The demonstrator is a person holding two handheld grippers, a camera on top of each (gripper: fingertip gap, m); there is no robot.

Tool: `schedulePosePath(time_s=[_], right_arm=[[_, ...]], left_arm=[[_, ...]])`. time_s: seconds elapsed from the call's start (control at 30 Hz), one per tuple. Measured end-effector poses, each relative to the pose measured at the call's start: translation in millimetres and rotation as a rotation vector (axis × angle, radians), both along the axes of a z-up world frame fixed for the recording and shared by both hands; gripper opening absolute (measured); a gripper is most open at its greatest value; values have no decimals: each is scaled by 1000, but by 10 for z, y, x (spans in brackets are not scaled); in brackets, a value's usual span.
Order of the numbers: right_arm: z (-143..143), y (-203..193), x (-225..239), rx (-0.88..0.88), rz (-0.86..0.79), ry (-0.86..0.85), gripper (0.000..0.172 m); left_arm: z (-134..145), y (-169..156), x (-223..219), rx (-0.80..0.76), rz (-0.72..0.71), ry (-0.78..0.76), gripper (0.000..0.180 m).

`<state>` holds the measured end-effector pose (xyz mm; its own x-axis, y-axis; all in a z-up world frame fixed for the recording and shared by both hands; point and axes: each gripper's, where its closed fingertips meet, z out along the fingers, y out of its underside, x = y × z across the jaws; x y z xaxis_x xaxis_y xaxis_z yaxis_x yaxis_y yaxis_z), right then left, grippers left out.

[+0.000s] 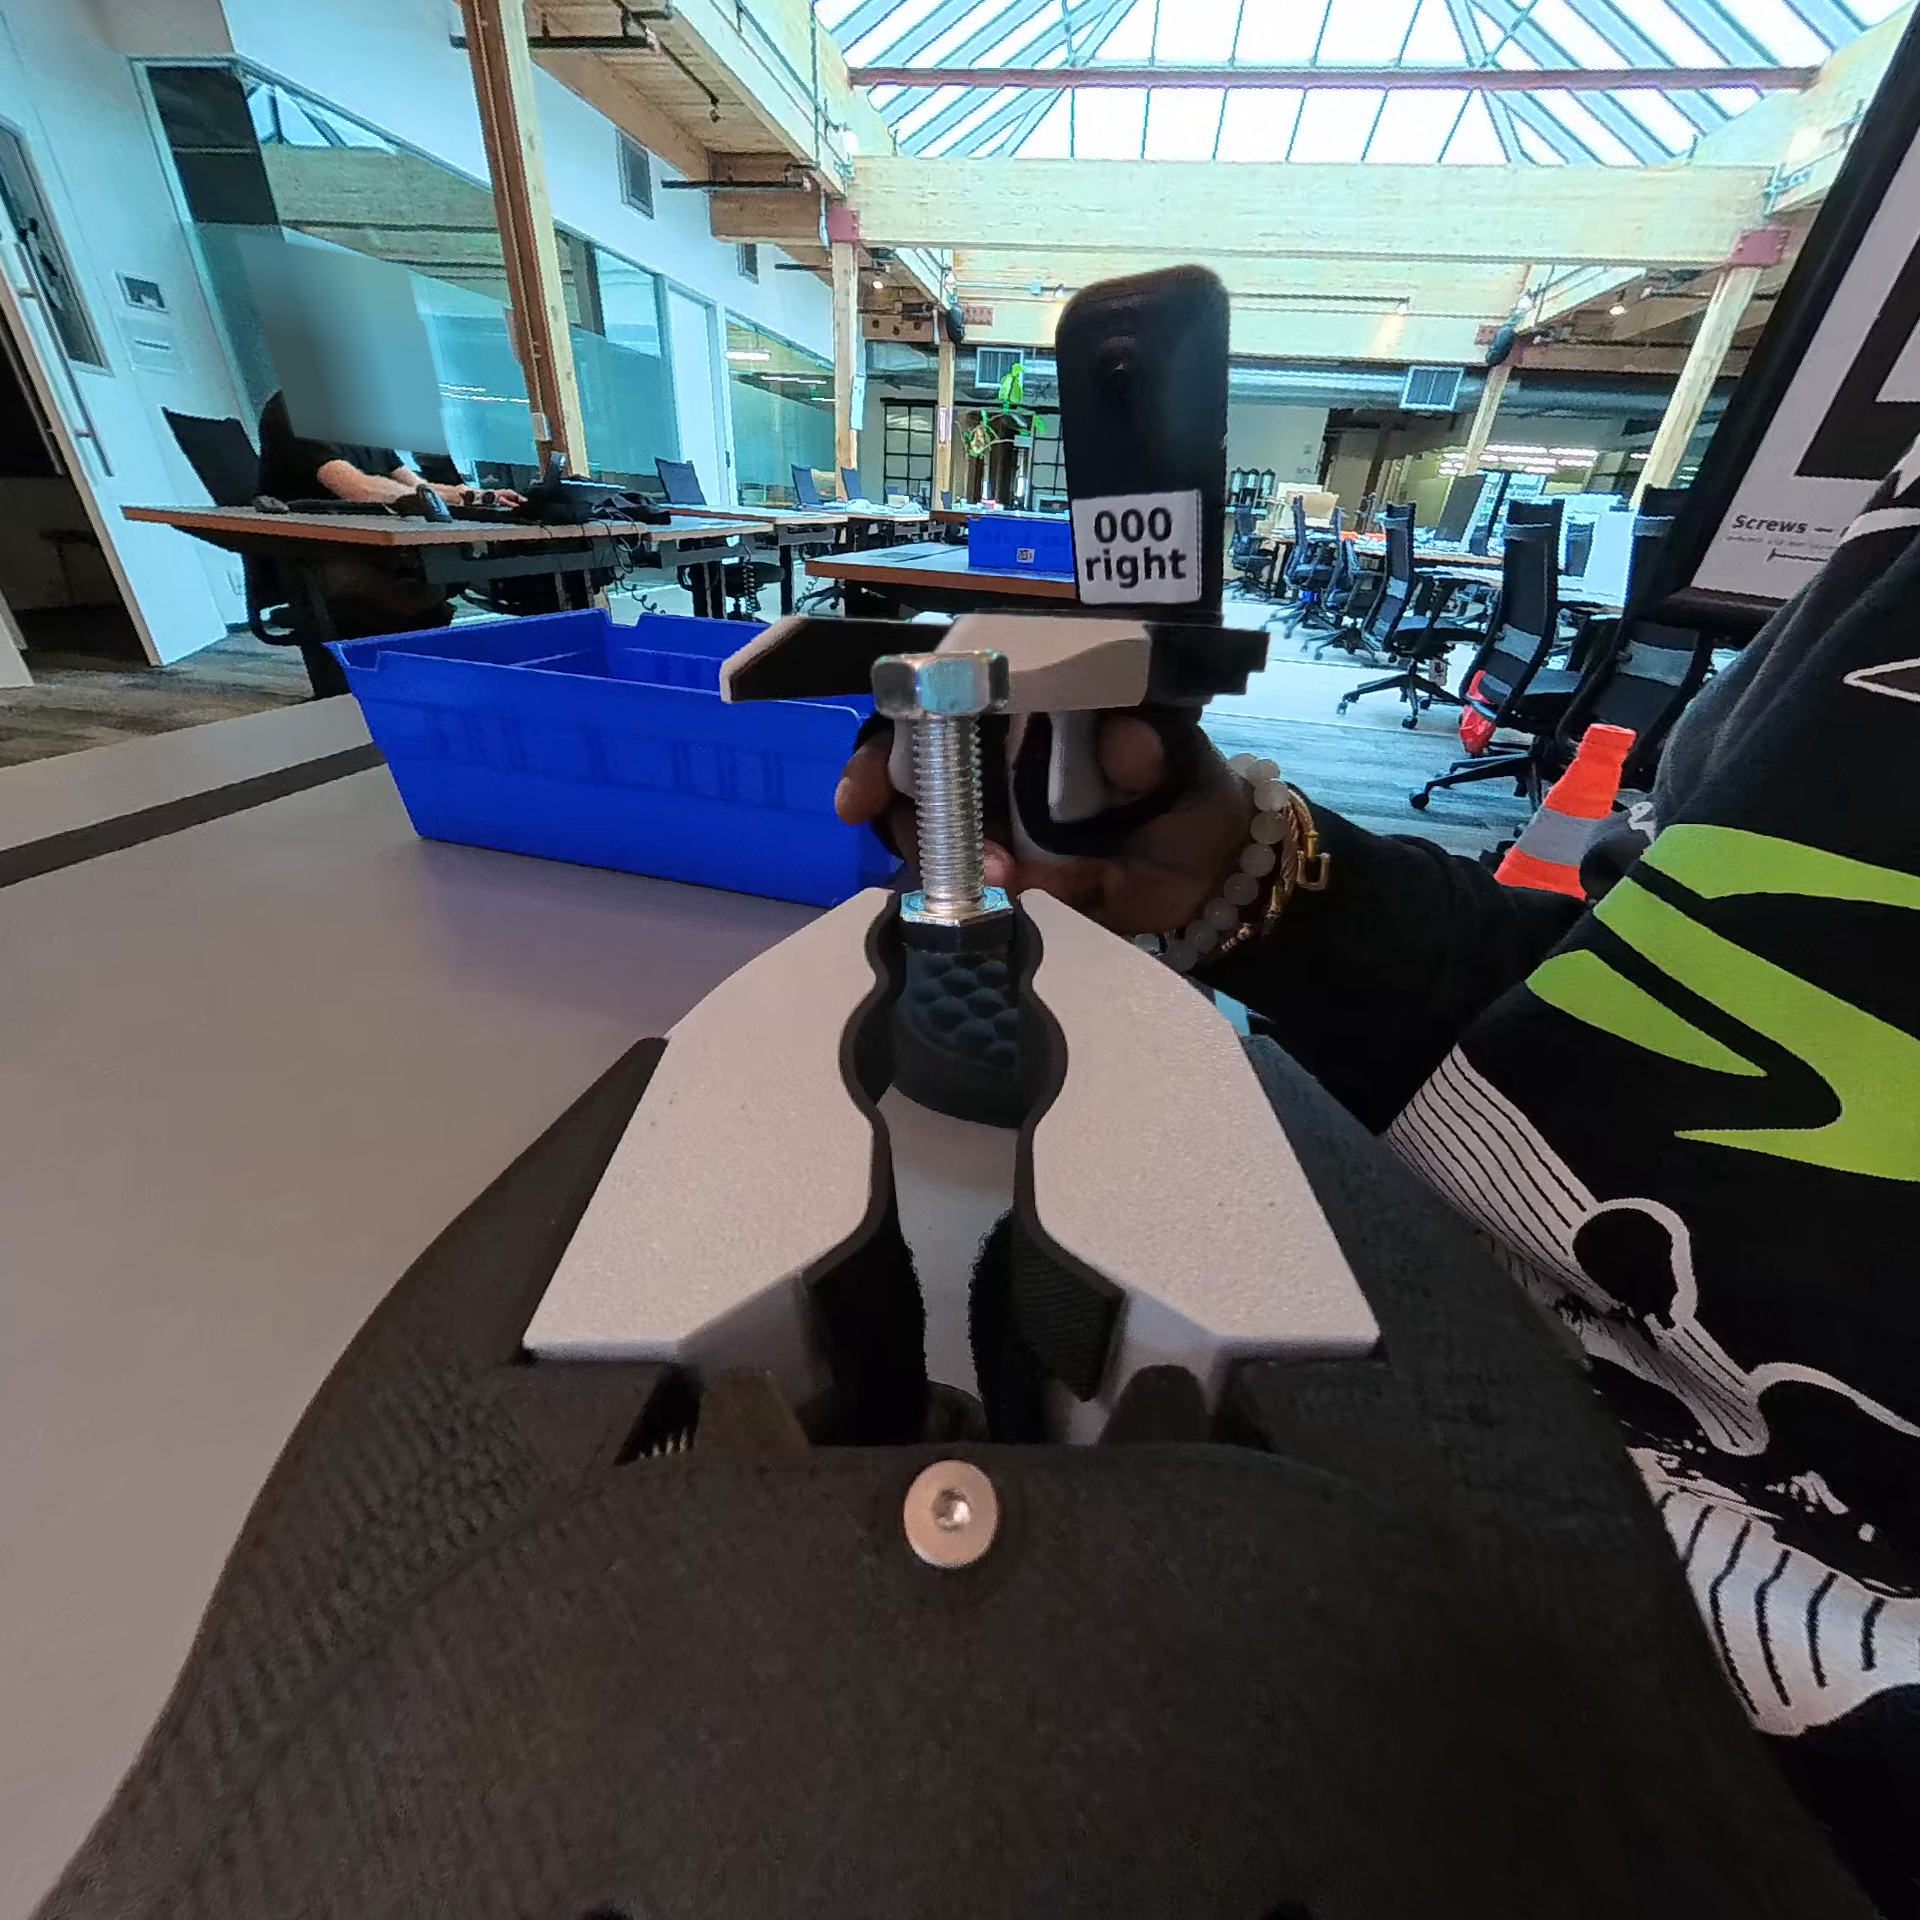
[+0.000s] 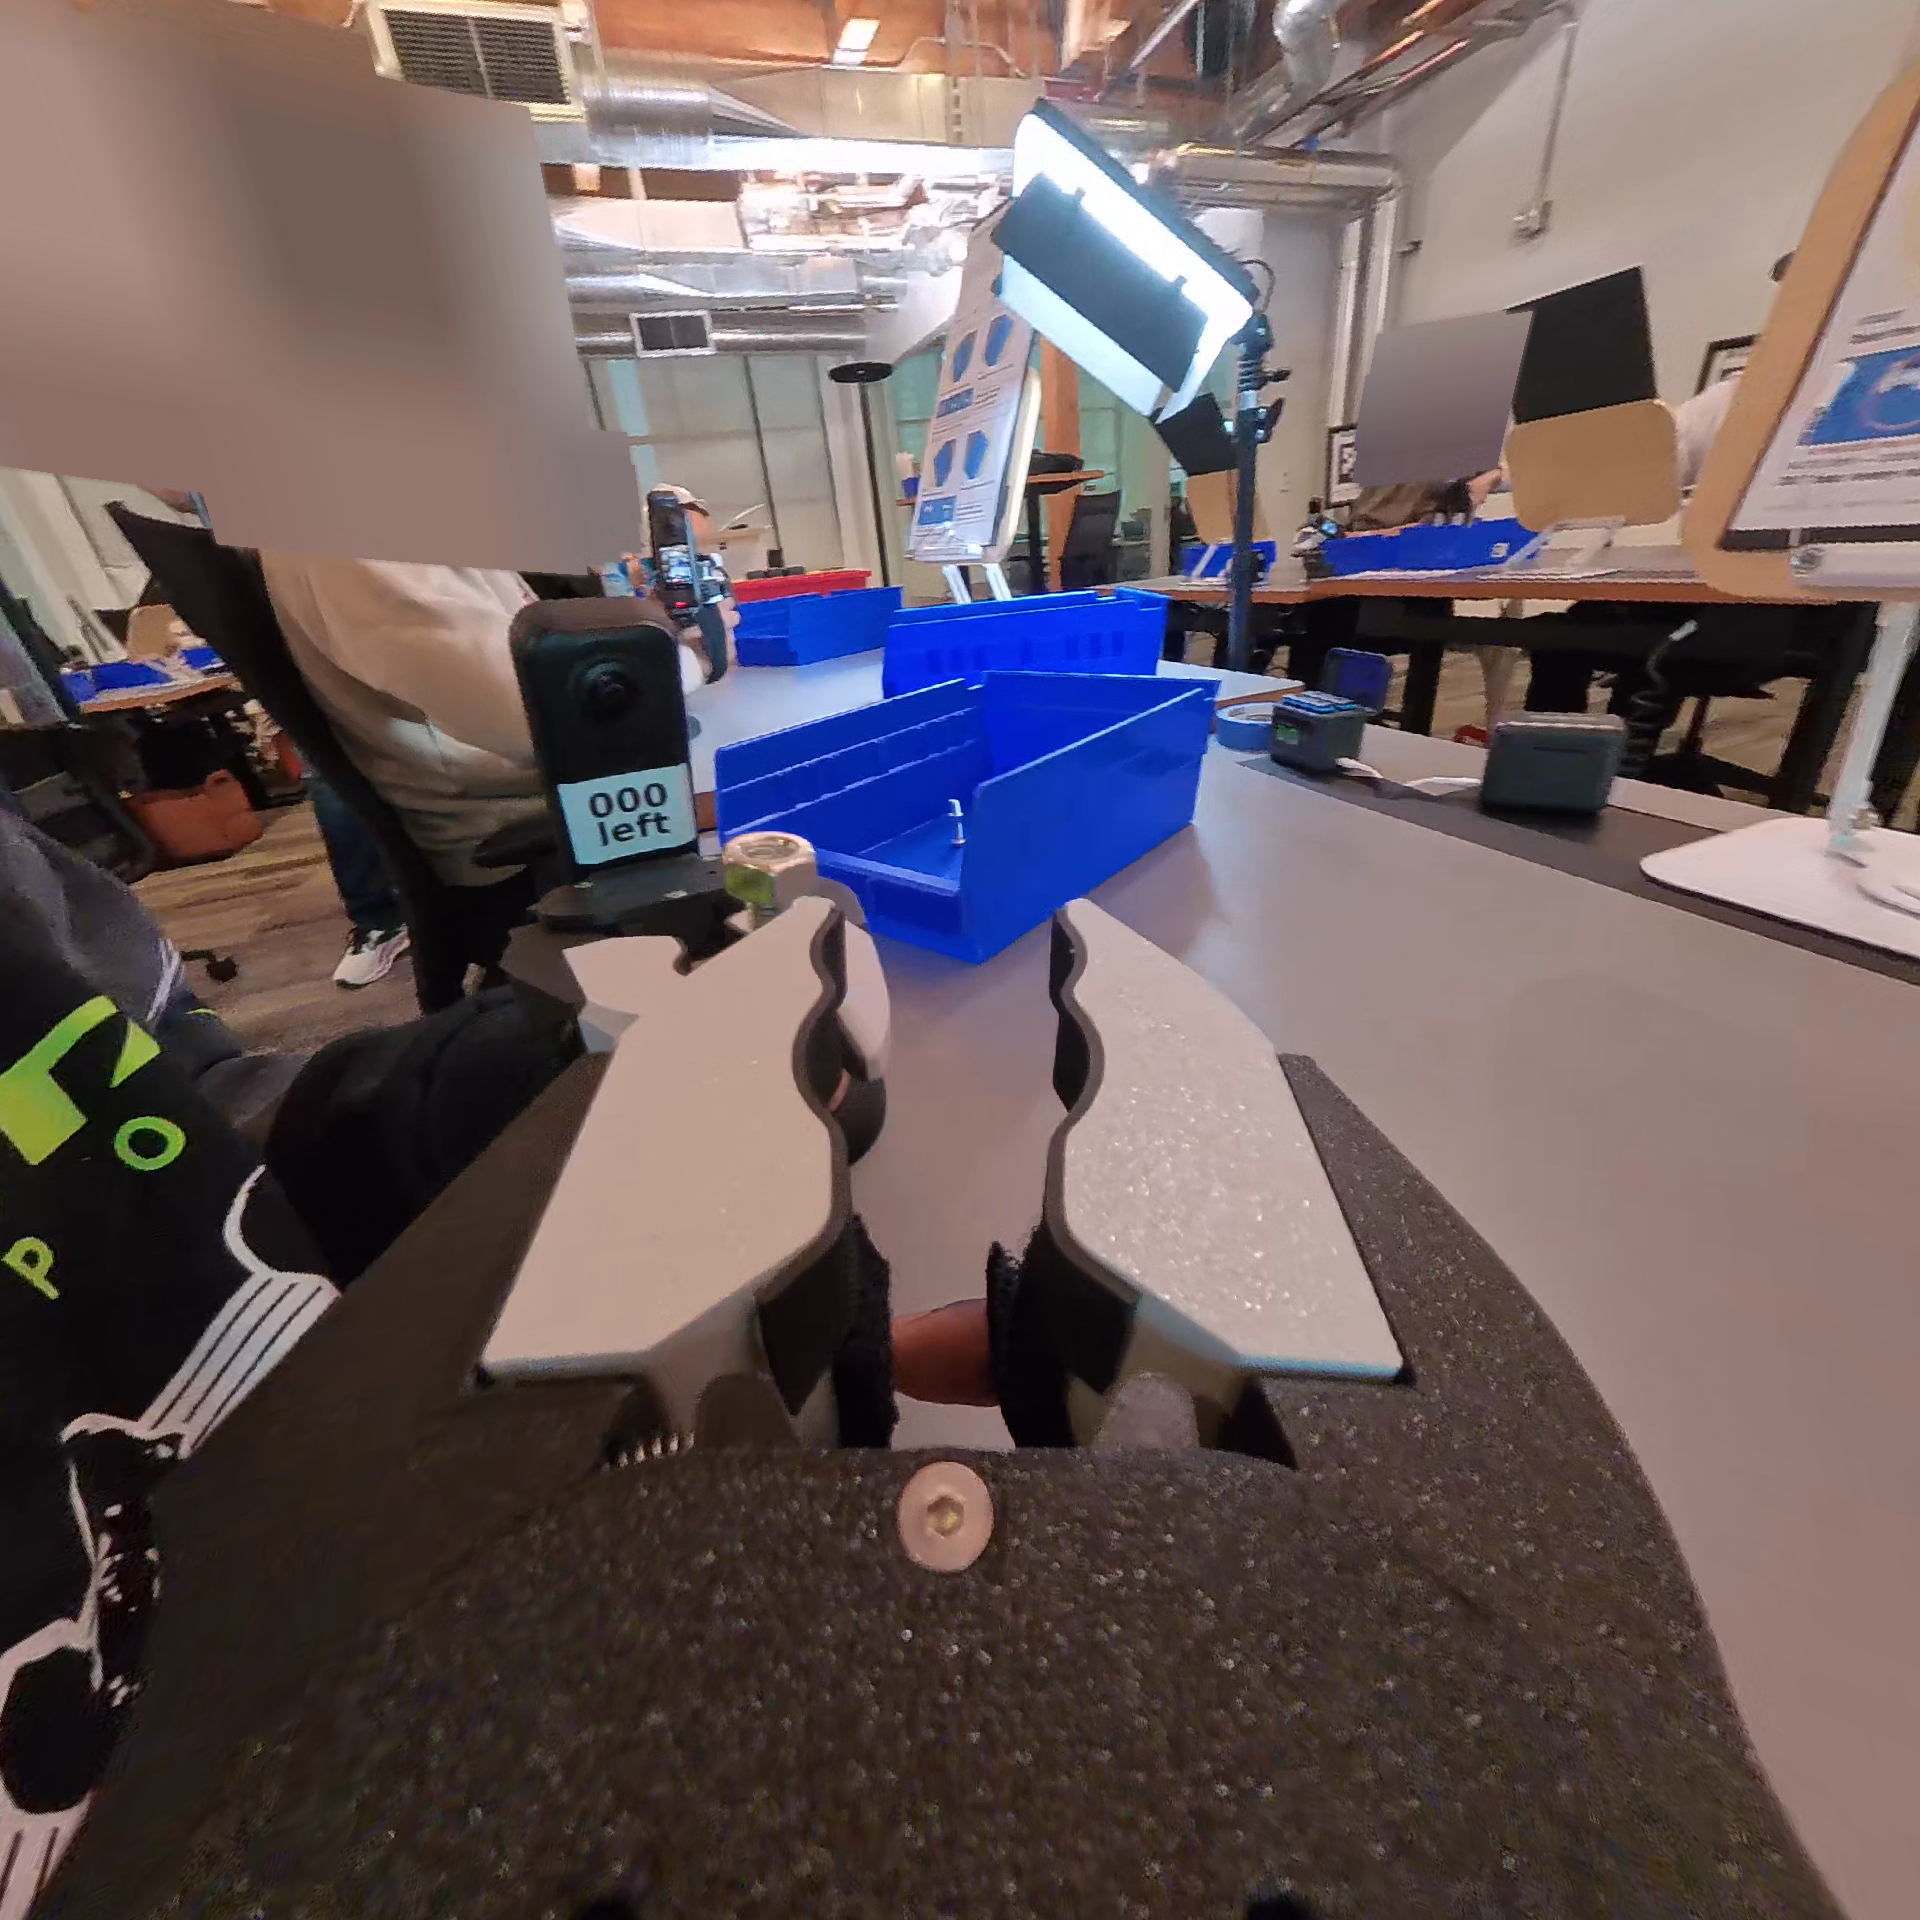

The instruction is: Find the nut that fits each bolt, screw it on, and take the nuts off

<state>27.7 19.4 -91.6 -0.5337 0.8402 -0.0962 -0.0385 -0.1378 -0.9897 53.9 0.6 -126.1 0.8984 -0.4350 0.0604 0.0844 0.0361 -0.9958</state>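
Silver threaded hex bolt (image 1: pixel 940 774) stands upright, head up, with a silver hex nut (image 1: pixel 954 914) at its lower end clamped between the left gripper's (image 1: pixel 954 935) fingertips. Blue plastic bin (image 1: pixel 613 748) sits left of and behind the bolt. Right gripper (image 2: pixel 951 966), jaws apart and empty, is beside the bolt head. Unscrewing step, likely; next, right gripper closes on the head and turns.

Bolt (image 1: pixel 940 790) upright in nut (image 1: pixel 953 916), bin (image 1: pixel 613 748) behind on table (image 1: pixel 312 987)

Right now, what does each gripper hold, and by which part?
Left gripper holds the nut on the upright bolt. Right gripper is open, empty.
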Motion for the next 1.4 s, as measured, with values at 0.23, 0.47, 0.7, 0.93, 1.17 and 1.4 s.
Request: schedulePosePath(time_s=[0.23,0.47,0.7,0.93,1.17,1.4], right_arm=[[20,2,50,-18,20,15,44],[50,-220,-31,-10,75,13,58],[28,-411,-185,41,86,-6,57],[9,-323,-154,28,81,-11,57],[5,-155,-34,28,43,-2,48],[88,-81,44,-47,58,33,42]], left_arm=[[-3,2,-1,-2,1,-1,18],[-19,10,11,-9,2,12,18],[-31,14,23,-15,-2,20,18],[-14,11,4,-10,-1,1,18],[4,6,-16,-3,1,-18,18],[-1,7,-9,-5,-1,-12,18]])
